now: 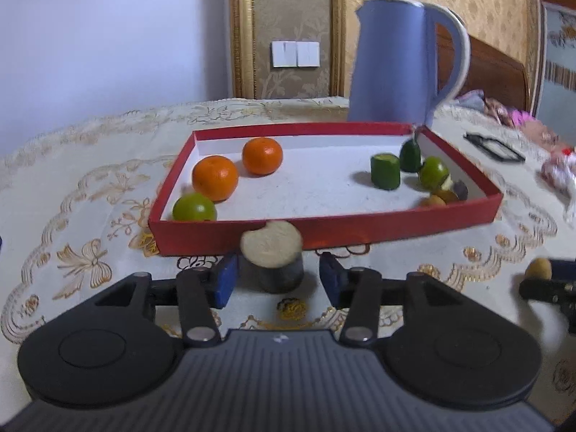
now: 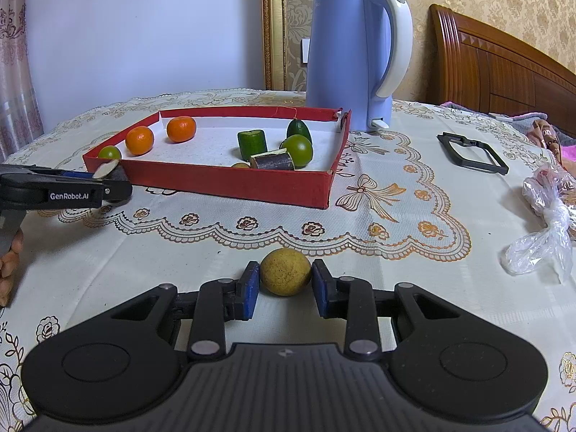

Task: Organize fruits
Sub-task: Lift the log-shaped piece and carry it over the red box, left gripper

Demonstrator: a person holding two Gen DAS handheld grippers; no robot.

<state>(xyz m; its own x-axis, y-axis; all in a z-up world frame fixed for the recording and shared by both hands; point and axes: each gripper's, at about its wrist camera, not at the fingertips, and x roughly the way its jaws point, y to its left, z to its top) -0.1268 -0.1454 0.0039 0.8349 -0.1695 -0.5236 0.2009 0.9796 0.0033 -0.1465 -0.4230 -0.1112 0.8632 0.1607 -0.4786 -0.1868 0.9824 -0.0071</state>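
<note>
A short sugarcane piece (image 1: 271,243), dark skin and pale cut top, stands on the tablecloth just before the red tray (image 1: 324,230). My left gripper (image 1: 278,264) is open around it, both blue pads a little apart from its sides. My right gripper (image 2: 285,270) is shut on a round yellow-brown fruit (image 2: 286,279) low over the cloth. The tray (image 2: 230,180) holds two oranges (image 1: 235,167) and a green lime (image 1: 194,208) at its left end. At its right end lie cucumber pieces (image 1: 385,171), another lime (image 1: 432,172) and a cane piece (image 2: 273,160).
A blue kettle (image 2: 345,57) stands behind the tray. A black frame (image 2: 471,153) and a crumpled plastic bag (image 2: 547,216) lie to the right. A hand (image 2: 9,262) shows at the left edge of the right wrist view. A wooden headboard rises beyond the table.
</note>
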